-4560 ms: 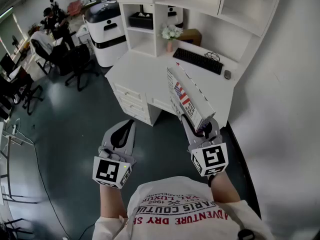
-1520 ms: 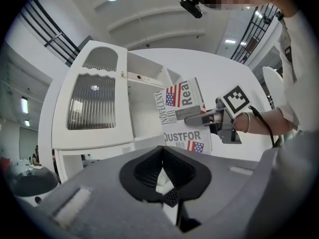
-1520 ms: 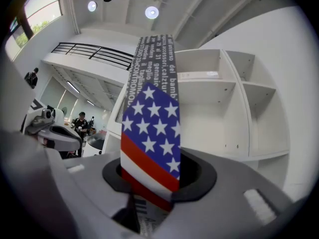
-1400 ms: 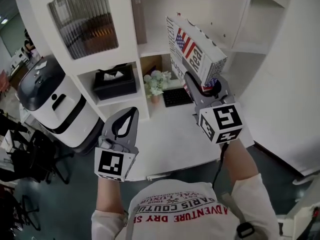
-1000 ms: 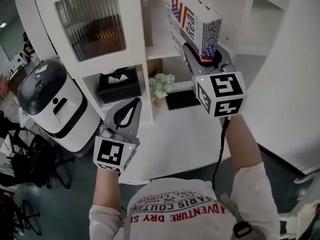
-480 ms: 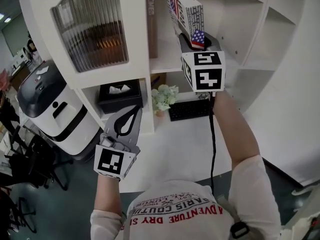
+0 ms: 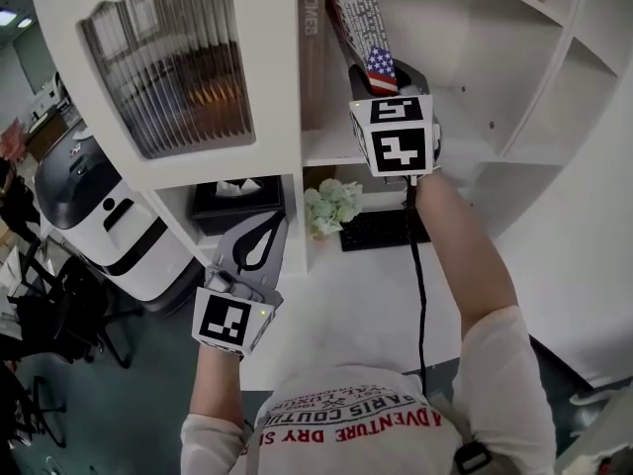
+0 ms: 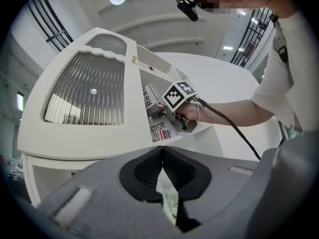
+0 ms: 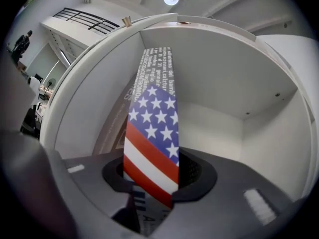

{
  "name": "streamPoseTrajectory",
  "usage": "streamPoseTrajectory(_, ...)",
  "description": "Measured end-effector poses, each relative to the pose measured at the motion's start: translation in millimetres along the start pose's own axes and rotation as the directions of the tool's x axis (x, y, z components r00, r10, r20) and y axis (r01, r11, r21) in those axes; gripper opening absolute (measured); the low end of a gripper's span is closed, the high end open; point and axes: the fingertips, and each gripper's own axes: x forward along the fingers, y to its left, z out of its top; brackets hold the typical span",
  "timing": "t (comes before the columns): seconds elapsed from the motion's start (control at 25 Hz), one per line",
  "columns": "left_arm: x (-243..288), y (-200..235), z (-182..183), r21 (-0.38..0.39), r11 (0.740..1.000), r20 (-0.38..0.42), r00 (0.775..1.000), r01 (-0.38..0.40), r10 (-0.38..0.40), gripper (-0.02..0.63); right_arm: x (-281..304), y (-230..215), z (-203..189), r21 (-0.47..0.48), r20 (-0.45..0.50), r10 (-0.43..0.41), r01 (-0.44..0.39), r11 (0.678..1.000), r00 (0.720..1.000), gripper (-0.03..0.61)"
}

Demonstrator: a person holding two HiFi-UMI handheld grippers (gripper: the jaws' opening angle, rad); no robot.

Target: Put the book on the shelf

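Observation:
The book, with a stars-and-stripes band on its cover, stands upright inside an upper compartment of the white shelf unit. My right gripper is shut on its lower end, with the marker cube just below. In the right gripper view the book rises from between the jaws of the right gripper into the white compartment. A brown book stands just left of it. My left gripper hangs lower, over the desk edge, shut and empty; its tips meet.
A ribbed glass cabinet door fills the shelf unit's left part. Below are a black tissue box, a small flower pot, a keyboard and the white desk. A white-and-black appliance stands at the left.
My right gripper has carried the book up from above the desk into the upper shelf compartment, next to the brown book. The left gripper has stayed about where it was.

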Motion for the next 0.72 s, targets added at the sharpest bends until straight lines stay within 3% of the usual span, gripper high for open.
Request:
streamPoseTrajectory(0.2, 12, 1, -9, -0.024, 1.000, 0.001, 1.000, 0.003, -0.003, 0.005, 24, -1, -4, -0.020, 0.018, -0.010, 0.010, 1.000, 1.000, 0.158)
streamPoseTrajectory(0.72, 27, 13, -10, -0.010, 1.000, -0.001, 1.000, -0.023, 0.023, 0.005, 63, 1, -13, 0.023, -0.039, 0.077, -0.077, 0.997, 0.996, 0.193)
